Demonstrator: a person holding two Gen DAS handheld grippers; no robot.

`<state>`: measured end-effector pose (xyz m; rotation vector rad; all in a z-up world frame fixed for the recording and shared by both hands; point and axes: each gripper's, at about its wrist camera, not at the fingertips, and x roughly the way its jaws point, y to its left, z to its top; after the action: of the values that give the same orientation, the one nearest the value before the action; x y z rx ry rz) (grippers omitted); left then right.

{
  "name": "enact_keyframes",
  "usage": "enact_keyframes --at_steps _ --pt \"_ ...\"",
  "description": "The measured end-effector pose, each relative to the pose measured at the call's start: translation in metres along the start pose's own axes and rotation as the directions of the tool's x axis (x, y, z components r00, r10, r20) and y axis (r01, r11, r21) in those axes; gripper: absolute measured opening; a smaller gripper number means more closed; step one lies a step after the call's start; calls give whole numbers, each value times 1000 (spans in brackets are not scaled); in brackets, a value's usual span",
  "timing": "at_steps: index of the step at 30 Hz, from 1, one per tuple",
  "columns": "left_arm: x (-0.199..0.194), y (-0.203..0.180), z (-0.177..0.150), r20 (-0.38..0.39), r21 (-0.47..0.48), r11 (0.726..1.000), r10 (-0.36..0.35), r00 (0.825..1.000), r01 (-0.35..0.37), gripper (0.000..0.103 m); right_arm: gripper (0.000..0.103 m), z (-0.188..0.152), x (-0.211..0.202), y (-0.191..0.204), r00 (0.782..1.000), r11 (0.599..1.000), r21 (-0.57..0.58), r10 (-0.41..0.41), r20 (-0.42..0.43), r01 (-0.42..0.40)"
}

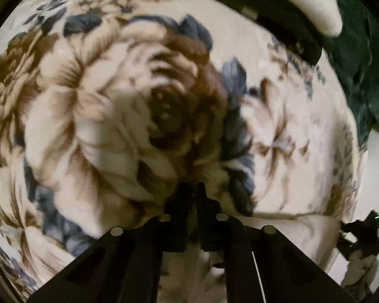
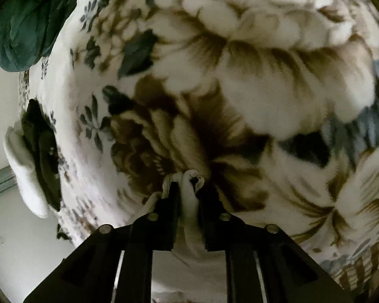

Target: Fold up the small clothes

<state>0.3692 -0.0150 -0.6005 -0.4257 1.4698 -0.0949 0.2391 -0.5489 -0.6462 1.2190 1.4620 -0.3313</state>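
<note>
Clearly, a bunched fold of white garment (image 2: 189,197) is pinched between the jaws of the right gripper (image 2: 188,189), with cloth bulging out past the fingertips and trailing down between the black fingers toward the camera. Behind it, a plush floral blanket (image 2: 252,88) in cream, brown and blue-grey fills the view. In the left wrist view, pale cloth (image 1: 278,229) is seen beneath and to the right of the left gripper (image 1: 193,189), whose jaws are drawn almost together; whether fabric is caught between them cannot be told, since the gap is dark and blurred. The same floral blanket (image 1: 113,101) is spread beyond that gripper. A dark green cloth (image 2: 20,25) is bunched at the blanket's far edge, and a white pillow-like shape (image 2: 25,174) with a dark item (image 2: 41,146) beside it is seen at the blanket's edge.
</note>
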Motion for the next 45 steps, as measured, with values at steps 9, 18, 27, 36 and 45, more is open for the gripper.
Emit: enact_keyframes --at_steps 9,18,27,36,45 --pt "-4 -32 -9 -47 36 994 -100 994 102 47 34 -27 -36 62 991 911 -389 -120 63 135" --pt "18 -49 -13 -5 175 982 69 998 -67 12 34 -37 -6 72 956 834 -469 -277 100 291" --pt "-12 0 -22 -14 8 964 -266 964 266 60 65 -27 -12 39 981 883 -428 -192 42 191" --pt "30 4 -44 -91 -41 910 -415 905 413 76 78 -11 4 -16 965 895 -380 164 -206 -233" --pt "35 -22 -45 -111 100 930 -343 933 354 83 78 -22 11 -19 949 857 -422 213 -233 -296"
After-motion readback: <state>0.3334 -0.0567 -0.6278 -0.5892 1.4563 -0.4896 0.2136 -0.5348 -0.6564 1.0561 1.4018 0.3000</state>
